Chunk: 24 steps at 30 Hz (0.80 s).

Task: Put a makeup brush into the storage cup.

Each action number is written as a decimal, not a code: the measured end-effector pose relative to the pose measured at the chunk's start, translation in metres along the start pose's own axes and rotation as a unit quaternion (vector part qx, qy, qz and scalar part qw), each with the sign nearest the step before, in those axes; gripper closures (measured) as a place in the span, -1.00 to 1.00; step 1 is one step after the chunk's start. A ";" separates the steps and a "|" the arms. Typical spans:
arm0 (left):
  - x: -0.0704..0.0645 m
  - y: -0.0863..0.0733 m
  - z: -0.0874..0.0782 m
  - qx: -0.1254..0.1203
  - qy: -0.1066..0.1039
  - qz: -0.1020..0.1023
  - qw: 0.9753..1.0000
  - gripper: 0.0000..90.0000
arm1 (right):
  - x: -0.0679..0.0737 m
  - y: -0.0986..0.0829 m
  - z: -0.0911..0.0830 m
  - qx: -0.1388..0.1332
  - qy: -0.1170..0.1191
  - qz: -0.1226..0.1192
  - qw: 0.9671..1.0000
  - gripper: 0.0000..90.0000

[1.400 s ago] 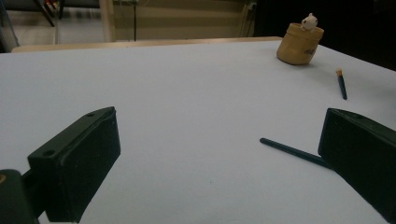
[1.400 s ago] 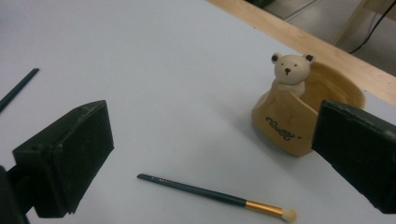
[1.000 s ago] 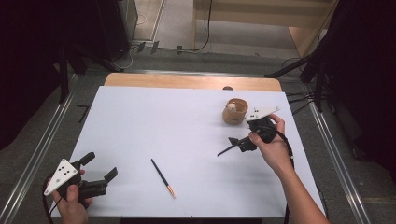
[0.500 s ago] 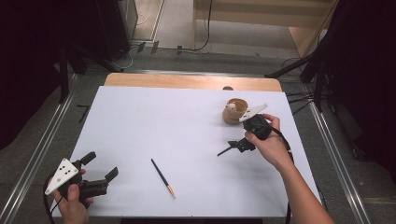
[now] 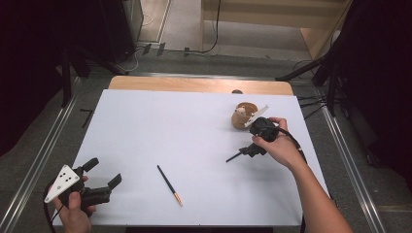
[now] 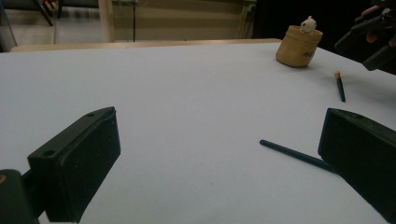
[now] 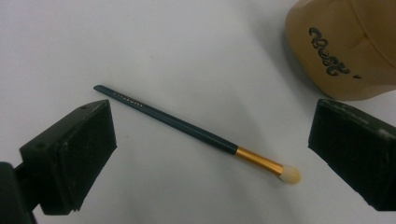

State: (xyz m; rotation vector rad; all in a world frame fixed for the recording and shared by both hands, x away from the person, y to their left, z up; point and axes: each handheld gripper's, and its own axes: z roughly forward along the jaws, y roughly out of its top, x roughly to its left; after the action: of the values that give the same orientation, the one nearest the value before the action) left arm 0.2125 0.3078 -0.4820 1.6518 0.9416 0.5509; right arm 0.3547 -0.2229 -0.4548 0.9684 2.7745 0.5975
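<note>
The right tongs (image 7: 210, 154) are held with jaws wide apart above a slim dark-blue brush with a gold ferrule and pale bristle tip (image 7: 196, 133), which lies flat on the white table (image 5: 194, 141) between the jaws — untouched by either. A tan wooden cup with dark lettering (image 7: 345, 46) stands just beside the bristle end. At the near left corner, the left tongs (image 5: 104, 177) are likewise held apart; a second dark brush (image 5: 169, 185) lies near them.

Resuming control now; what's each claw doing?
Left claw: open, empty.
Right claw: open, empty, above a brush.
</note>
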 end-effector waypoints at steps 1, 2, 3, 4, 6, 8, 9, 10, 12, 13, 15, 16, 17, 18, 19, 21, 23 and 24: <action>0.000 0.000 0.000 0.000 -0.001 0.000 1.000 -1.00 | 0.000 0.001 0.001 0.003 0.001 -0.001 1.000 -0.96; 0.000 0.000 0.000 0.000 -0.002 0.000 1.000 -1.00 | 0.000 0.001 0.002 0.007 0.001 -0.005 1.000 -0.96; 0.000 0.000 0.000 0.000 -0.002 0.000 1.000 -1.00 | 0.000 0.002 0.003 0.012 0.002 -0.007 1.000 -0.96; 0.000 0.000 0.000 0.000 -0.002 0.000 1.000 -1.00 | 0.000 0.002 0.005 0.014 0.002 -0.009 1.000 -0.95; 0.000 0.000 -0.001 -0.002 -0.003 -0.001 1.000 -1.00 | -0.001 0.003 0.008 0.023 0.006 -0.012 1.000 -0.91; 0.000 0.000 -0.001 -0.001 -0.002 -0.001 1.000 -1.00 | -0.001 0.003 0.009 0.030 0.006 -0.010 0.999 -0.90; 0.000 0.000 -0.001 -0.001 -0.003 -0.001 1.000 -1.00 | -0.001 0.004 0.013 0.039 0.005 -0.017 0.999 -0.86; 0.000 0.000 -0.001 -0.001 -0.002 0.000 1.000 -1.00 | -0.001 0.004 0.014 0.046 0.006 -0.020 0.999 -0.85; 0.000 0.000 0.000 -0.002 -0.003 -0.001 1.000 -1.00 | -0.001 0.005 0.016 0.056 0.002 -0.025 0.998 -0.84; 0.000 0.000 0.000 -0.001 -0.003 -0.001 1.000 -1.00 | -0.001 0.005 0.018 0.060 0.003 -0.028 0.998 -0.84; 0.001 0.000 0.000 0.001 -0.003 0.000 1.000 -1.00 | -0.001 0.006 0.018 0.065 0.003 -0.026 0.998 -0.84; 0.001 0.000 0.000 0.001 -0.003 0.000 1.000 -1.00 | -0.002 0.006 0.020 0.067 -0.002 -0.027 0.997 -0.84; 0.001 0.000 0.000 0.001 -0.002 0.000 1.000 -1.00 | -0.004 0.006 0.020 0.069 0.000 -0.027 0.997 -0.83; 0.001 0.000 0.000 0.001 -0.002 0.000 1.000 -1.00 | -0.004 0.006 0.021 0.072 0.005 -0.025 0.997 -0.83; 0.001 0.000 0.000 0.001 -0.003 0.000 1.000 -1.00 | -0.005 0.006 0.022 0.073 0.004 -0.027 0.997 -0.83; 0.001 0.000 0.000 0.001 -0.002 0.000 1.000 -1.00 | -0.005 0.006 0.023 0.081 0.009 -0.033 0.996 -0.77; 0.001 0.000 0.000 0.001 -0.003 -0.001 1.000 -1.00 | -0.004 0.007 0.024 0.085 0.009 -0.037 0.996 -0.71; 0.001 0.000 0.000 0.001 -0.003 -0.001 1.000 -1.00 | -0.004 0.007 0.025 0.084 0.010 -0.040 0.996 -0.70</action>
State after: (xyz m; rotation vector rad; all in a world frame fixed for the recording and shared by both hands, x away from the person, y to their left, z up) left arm 0.2131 0.3090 -0.4825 1.6537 0.9401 0.5431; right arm 0.3683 -0.2128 -0.4745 0.8817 2.9031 0.3694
